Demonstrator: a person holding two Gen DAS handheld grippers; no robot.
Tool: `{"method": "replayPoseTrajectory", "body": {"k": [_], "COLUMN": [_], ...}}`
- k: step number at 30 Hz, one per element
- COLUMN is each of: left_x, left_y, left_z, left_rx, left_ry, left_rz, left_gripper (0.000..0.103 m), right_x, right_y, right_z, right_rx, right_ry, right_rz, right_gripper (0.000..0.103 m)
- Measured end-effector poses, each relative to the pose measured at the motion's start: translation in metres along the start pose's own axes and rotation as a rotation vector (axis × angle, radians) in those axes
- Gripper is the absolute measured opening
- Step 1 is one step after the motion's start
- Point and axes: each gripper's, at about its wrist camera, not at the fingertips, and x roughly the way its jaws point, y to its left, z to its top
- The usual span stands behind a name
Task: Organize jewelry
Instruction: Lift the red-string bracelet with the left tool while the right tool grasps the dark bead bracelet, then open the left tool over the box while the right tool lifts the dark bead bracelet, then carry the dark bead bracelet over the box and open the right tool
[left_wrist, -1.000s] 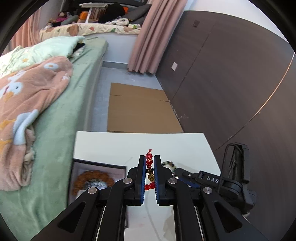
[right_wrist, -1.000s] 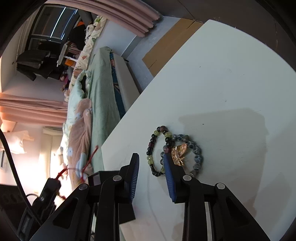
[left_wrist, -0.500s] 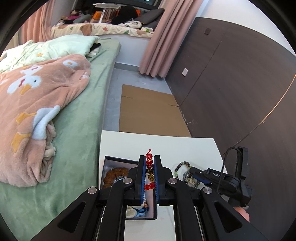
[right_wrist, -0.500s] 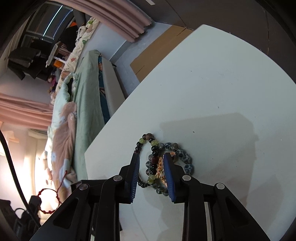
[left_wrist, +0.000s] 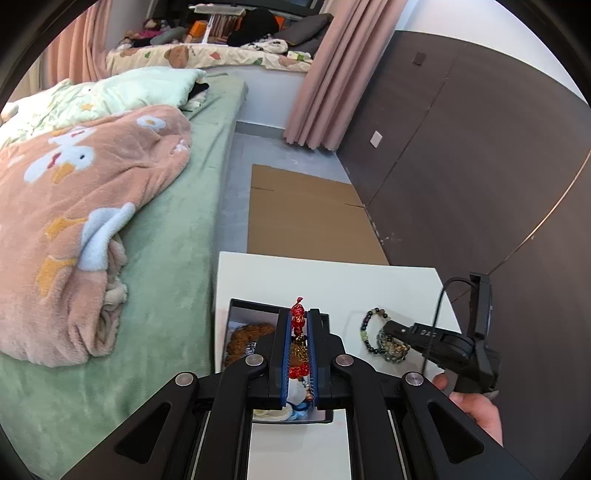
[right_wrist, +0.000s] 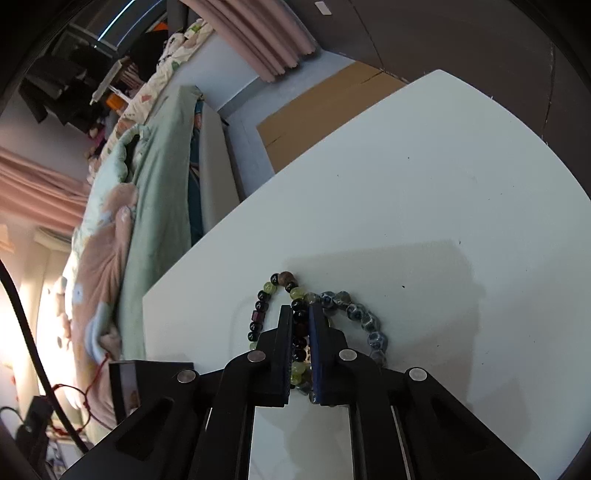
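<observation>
**Gripping beads in both hands over the white bench**

Lying at the far left of the left wrist view is a green bed with a pink blanket bunched on it. Beside the bed stands the white bench, and on its near left part sits an open jewelry box with a brown beaded piece inside. Over that box the left hand-held gripper is clamped narrow on a red bead charm, whose red knot sticks up past the fingertips; its red cord loops down at the lower left of the right wrist view. To the right, on bare bench, lie two bracelets touching one another: a mixed green-and-black bracelet and a grey-blue bracelet. The right hand-held gripper has just been closing and now pinches the near side of the mixed bracelet, dark beads showing between its blue pads. The grey-blue bracelet lies just beside the right finger. A person's hand holds that gripper at the far right.
</observation>
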Motion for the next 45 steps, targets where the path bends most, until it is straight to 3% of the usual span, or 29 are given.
{"method": "replayPoseTrajectory", "body": {"k": [7, 15, 22, 23, 24, 25, 26, 27, 38, 43, 45], "left_x": [0.007, 0.033, 0.046, 0.048, 0.049, 0.049, 0.049, 0.048, 0.020, 0.003, -0.001], "left_y": [0.000, 0.001, 0.006, 0.006, 0.006, 0.007, 0.008, 0.010, 0.026, 0.030, 0.029], "left_z": [-0.002, -0.007, -0.006, -0.005, -0.005, -0.005, -0.005, -0.005, -0.005, -0.004, -0.004], "left_rx": [-0.005, -0.025, -0.092, -0.095, -0.097, -0.102, -0.110, -0.123, -0.144, -0.139, -0.136], "left_ry": [0.012, 0.058, 0.089, 0.099, 0.104, 0.107, 0.107, 0.103, 0.053, 0.012, 0.001], "left_rz": [0.004, 0.019, -0.020, -0.016, -0.011, -0.009, -0.010, -0.013, -0.004, -0.002, -0.005], "left_gripper": [0.008, 0.008, 0.009, 0.012, 0.026, 0.033, 0.054, 0.069, 0.071, 0.071, 0.071], "right_x": [-0.018, -0.059, -0.081, -0.083, -0.083, -0.085, -0.084, -0.083, -0.060, -0.041, -0.031], "right_y": [-0.012, -0.004, 0.008, 0.012, 0.015, 0.019, 0.023, 0.027, 0.076, 0.097, 0.102], "right_z": [0.000, 0.001, -0.003, -0.004, -0.005, -0.007, -0.009, -0.012, -0.036, -0.049, -0.052], "right_rx": [0.069, 0.029, -0.005, -0.014, -0.020, -0.031, -0.040, -0.048, -0.149, -0.126, -0.133], "right_ry": [0.008, -0.040, -0.061, -0.062, -0.063, -0.062, -0.058, -0.053, 0.006, 0.100, 0.138], "right_rz": [0.100, 0.231, 0.341, 0.367, 0.379, 0.398, 0.413, 0.426, 0.522, 0.607, 0.548], "right_gripper": [0.009, 0.009, 0.009, 0.009, 0.010, 0.010, 0.010, 0.010, 0.010, 0.012, 0.040]}}
